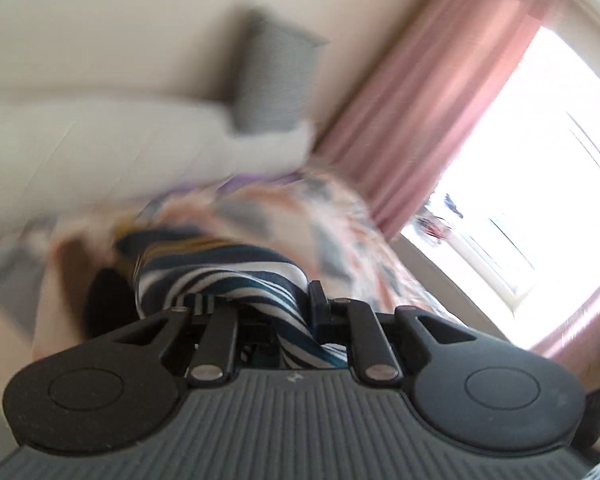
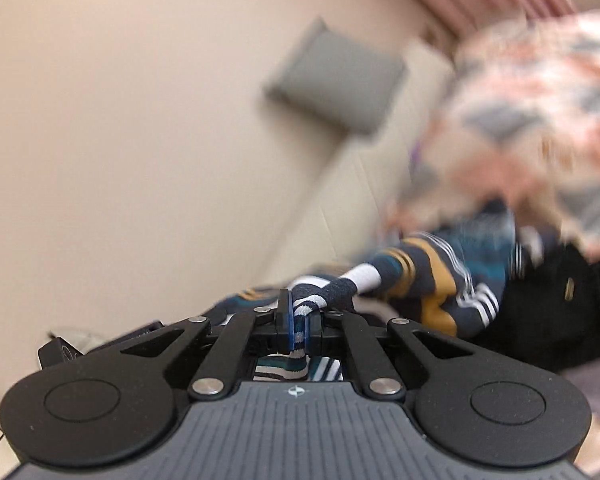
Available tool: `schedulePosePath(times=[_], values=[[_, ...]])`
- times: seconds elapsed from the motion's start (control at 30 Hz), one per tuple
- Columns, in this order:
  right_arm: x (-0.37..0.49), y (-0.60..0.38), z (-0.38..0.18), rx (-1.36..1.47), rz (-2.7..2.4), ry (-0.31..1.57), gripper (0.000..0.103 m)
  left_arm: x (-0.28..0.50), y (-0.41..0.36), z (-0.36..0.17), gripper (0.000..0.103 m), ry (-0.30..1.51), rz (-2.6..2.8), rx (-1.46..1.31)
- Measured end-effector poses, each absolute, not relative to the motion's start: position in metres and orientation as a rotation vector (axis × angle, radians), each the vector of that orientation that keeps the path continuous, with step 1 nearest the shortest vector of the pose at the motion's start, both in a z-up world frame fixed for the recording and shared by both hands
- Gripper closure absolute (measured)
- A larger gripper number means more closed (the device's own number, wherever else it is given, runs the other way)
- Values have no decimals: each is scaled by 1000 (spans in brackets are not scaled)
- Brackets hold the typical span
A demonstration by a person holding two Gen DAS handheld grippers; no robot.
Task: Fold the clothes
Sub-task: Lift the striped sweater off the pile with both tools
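1. Striped garment (image 1: 220, 280): bunched, raised between your two tools, above the patterned bedding (image 1: 332, 216).
2. Left tool (image 1: 256, 304): pinching a striped fold.
3. Right tool (image 2: 298, 320): pressed together on a twisted striped edge.
4. Risk, judged: the thin roped pinch may slip if you pull apart; twisted fabric would fold crooked.

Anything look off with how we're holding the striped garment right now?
Yes: the striped garment is bunched and twisted like a rope, not flat. The right gripper pinches a narrow twisted strand; the left gripper holds a thick wad.
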State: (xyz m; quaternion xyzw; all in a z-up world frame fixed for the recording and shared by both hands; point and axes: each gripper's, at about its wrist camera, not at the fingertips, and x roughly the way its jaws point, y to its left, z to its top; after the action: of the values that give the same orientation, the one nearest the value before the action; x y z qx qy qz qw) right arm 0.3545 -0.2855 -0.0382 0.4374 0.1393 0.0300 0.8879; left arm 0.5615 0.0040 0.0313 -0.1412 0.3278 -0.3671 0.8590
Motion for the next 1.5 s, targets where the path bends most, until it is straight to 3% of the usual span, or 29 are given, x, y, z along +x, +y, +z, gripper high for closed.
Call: schedulePosePath(times=[0.23,0.43,0.63,1.03,1.23,1.4,1.47,1.5], values=[[246,-314,47,824,17,64,98,466,-51,136,91,505,-965,-168],[129,-330,109,737,-30,-77,98,360,-73,177,91,411,-1113,-140],[3,-320,137,669,-71,-134,98,253,-69,183,91,410,-1249,-149],[-196,-294,124,657,-235,-66,98,75,-55,155,91,553,-1479,-159],[-189,-389,89,763,-497,56,98,93,-181,134,86,698,-1527,-77],[-166,-490,-20,996,-790,332,77,127,-324,27,82,1010,-1356,87],[-181,-479,-50,997,-848,334,72,131,-332,-6,72,1033,-1333,118],[-188,-471,-63,996,-866,341,57,132,-328,-21,59,1032,-1332,123]])
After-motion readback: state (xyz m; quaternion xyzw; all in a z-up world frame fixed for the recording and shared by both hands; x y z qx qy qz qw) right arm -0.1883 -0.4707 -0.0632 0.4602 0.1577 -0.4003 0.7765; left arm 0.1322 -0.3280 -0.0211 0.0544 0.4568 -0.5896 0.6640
